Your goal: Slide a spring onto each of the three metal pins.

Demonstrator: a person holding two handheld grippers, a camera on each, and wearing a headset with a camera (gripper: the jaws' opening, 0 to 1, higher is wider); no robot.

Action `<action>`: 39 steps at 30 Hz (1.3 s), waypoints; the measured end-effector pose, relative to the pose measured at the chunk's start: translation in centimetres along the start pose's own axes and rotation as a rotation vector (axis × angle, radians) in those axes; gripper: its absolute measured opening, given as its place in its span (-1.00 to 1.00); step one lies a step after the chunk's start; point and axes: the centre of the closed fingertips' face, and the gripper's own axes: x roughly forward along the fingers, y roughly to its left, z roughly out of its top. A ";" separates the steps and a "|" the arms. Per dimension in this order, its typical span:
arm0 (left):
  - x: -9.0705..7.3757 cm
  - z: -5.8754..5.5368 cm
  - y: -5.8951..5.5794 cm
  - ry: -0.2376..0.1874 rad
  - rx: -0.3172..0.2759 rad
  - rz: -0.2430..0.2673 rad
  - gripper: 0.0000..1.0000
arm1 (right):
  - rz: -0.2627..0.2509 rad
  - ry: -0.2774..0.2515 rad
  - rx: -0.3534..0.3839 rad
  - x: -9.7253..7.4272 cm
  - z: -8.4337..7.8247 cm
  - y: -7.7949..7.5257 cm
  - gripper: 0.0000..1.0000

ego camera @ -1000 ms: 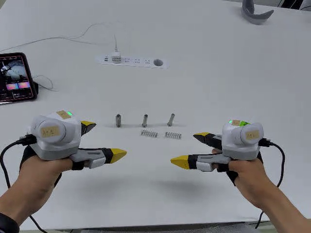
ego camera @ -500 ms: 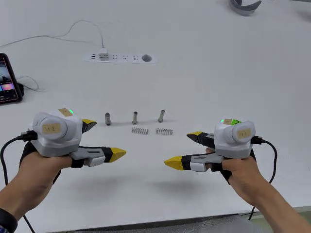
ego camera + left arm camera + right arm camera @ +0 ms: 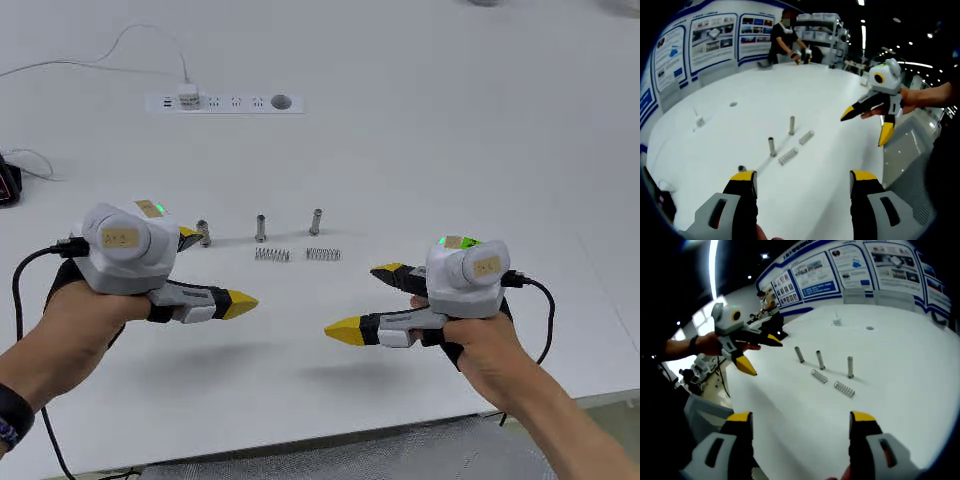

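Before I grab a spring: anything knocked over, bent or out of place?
Nothing stands out. The left pin, middle pin and right pin stand upright in a row; the left spring and right spring lie flat on the table beside them. The left claw and right claw are open, empty.

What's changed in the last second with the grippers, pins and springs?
The left gripper has edged toward the leftmost of three upright metal pins; other shifts are camera motion. The right gripper, pins and two loose coil springs stayed put. Both pairs of jaws stay open, empty.

White left gripper [image 3: 218, 268], white right gripper [image 3: 360, 298], yellow-tipped
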 end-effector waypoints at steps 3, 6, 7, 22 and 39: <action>0.7 0.0 -0.2 0.029 0.051 -0.025 0.54 | -0.001 -0.001 0.004 -0.1 -0.1 0.0 0.61; 1.3 0.0 -0.5 0.062 0.113 -0.056 0.54 | 0.000 -0.001 0.006 -0.3 -0.2 0.0 0.61; 1.5 0.0 -0.5 0.078 0.143 -0.062 0.54 | 0.002 0.001 0.004 -0.3 -0.2 0.0 0.61; 5.9 0.1 -0.9 0.153 0.256 -0.164 0.47 | 0.005 0.015 0.003 -0.7 -0.7 0.0 0.61; 10.3 -2.4 -0.2 0.192 0.168 -0.182 0.33 | -0.002 0.024 0.015 -1.1 -1.1 -0.1 0.60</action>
